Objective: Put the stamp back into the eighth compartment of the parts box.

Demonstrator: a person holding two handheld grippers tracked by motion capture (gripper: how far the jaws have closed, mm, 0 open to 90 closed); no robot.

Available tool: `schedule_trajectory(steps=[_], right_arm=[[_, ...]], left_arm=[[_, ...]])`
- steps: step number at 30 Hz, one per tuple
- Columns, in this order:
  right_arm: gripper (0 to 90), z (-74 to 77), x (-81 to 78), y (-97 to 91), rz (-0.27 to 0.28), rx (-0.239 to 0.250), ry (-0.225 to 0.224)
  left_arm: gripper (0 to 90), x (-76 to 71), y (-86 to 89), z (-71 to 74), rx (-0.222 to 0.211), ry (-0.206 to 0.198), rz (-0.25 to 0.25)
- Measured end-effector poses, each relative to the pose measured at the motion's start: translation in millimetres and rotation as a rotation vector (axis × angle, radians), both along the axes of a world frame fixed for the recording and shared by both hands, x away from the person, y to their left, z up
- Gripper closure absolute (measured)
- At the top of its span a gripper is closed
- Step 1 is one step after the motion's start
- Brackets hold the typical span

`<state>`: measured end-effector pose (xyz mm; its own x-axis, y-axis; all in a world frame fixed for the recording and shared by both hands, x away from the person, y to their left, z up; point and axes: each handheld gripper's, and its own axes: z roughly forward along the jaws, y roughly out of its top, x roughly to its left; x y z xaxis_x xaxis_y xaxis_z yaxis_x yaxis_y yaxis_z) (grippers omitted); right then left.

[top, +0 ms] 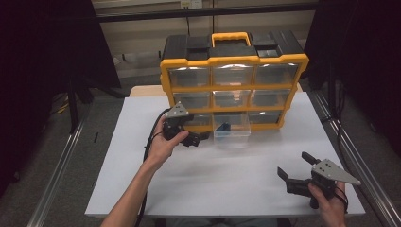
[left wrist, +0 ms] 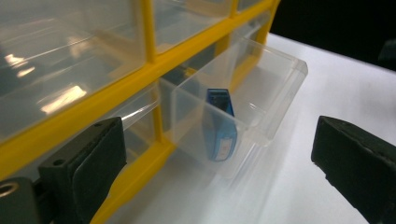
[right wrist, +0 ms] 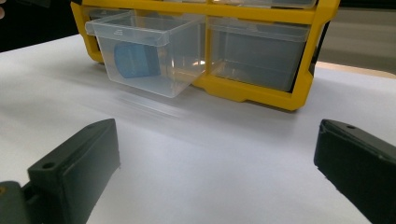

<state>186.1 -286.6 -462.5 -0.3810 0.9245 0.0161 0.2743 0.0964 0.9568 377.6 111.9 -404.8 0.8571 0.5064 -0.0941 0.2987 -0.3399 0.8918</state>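
The drawer point(top: 231, 128) that stands pulled out of the organizer point(top: 232, 80) is the middle one of the bottom row, a clear plastic box that sticks out over the white table point(top: 227, 175). One small blue object point(left wrist: 220, 123) lies inside it, leaning against the drawer's side wall; in the right gripper view it shows as a blue shape point(right wrist: 135, 60) behind the clear front. The organizer is one yellow and black case with one yellow handle point(top: 231, 39) on top, and it holds nine drawers in three rows of three; eight are pushed in and one is pulled out.

There are two grippers, one in each hand. The left gripper point(top: 197, 139) sits just left of the pulled-out drawer, close to the organizer's lower front. Its two black jaws are spread wide, with nothing between them; in the left gripper view the drawer and the blue object lie ahead of them, apart from the pads. The left hand point(top: 163, 142) wraps around the gripper's body, and one cable point(top: 150, 142) loops beside it.

The right gripper point(top: 294, 170) rests near the table's right front corner, well apart from the organizer. Its two jaws are also spread wide and hold nothing, with only bare table between them. The right hand point(top: 328, 201) grips it from below.
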Motion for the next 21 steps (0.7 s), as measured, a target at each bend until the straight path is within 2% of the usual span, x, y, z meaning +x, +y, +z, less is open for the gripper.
schedule_trajectory(steps=[1,3,6,7,10,11,12,13,14,15,16,18,20,21], right_arm=[[0.1,-0.1,0.3,0.0,0.001,-0.001,-0.001],[0.1,-0.1,0.4,0.2,0.003,-0.002,0.002],[0.1,-0.1,0.2,0.4,0.000,-0.001,0.000],[0.1,-0.2,0.1,0.4,0.000,0.000,0.001],[0.1,-0.2,-0.3,-0.1,-0.003,-0.001,0.001],[0.1,-0.1,-0.4,-0.3,-0.001,-0.001,0.002],[0.1,-0.1,-0.3,-0.3,-0.001,0.000,0.002],[0.1,-0.1,-0.3,-0.3,-0.002,-0.002,0.001],[0.1,-0.1,-0.3,-0.3,-0.003,-0.001,0.000],[0.1,-0.2,-0.4,-0.4,-0.001,-0.001,0.001],[0.1,-0.1,-0.3,-0.3,-0.001,0.001,0.002],[0.1,-0.1,-0.2,-0.2,-0.003,0.001,0.003],[0.1,-0.1,0.3,0.0,-0.005,-0.001,0.002],[0.1,0.1,0.3,0.2,-0.002,-0.003,0.001]], left_arm=[[3.5,-1.5,2.7,-1.8,-0.020,-0.003,0.010],[3.5,-5.7,7.2,-5.0,-0.022,-0.017,0.054],[3.5,-12.6,12.4,-11.8,-0.010,-0.051,0.086],[3.5,-14.4,14.0,-14.4,-0.005,-0.052,0.094],[3.5,-19.8,19.1,-21.6,-0.026,-0.042,0.107],[3.5,-21.8,21.4,-23.2,-0.040,-0.050,0.116],[3.6,-24.8,23.5,-24.0,-0.034,-0.061,0.140],[4.1,-26.5,25.6,-24.7,-0.041,-0.059,0.137],[4.9,-30.7,28.5,-25.9,-0.043,-0.088,0.176],[5.1,-32.7,32.3,-27.2,-0.044,-0.109,0.185],[5.1,-35.2,34.1,-29.6,-0.067,-0.094,0.201],[5.1,-38.6,38.7,-34.0,-0.070,-0.083,0.224],[5.1,-41.8,43.4,-37.0,-0.070,-0.092,0.231],[5.1,-43.8,44.1,-38.9,-0.101,-0.080,0.229]])
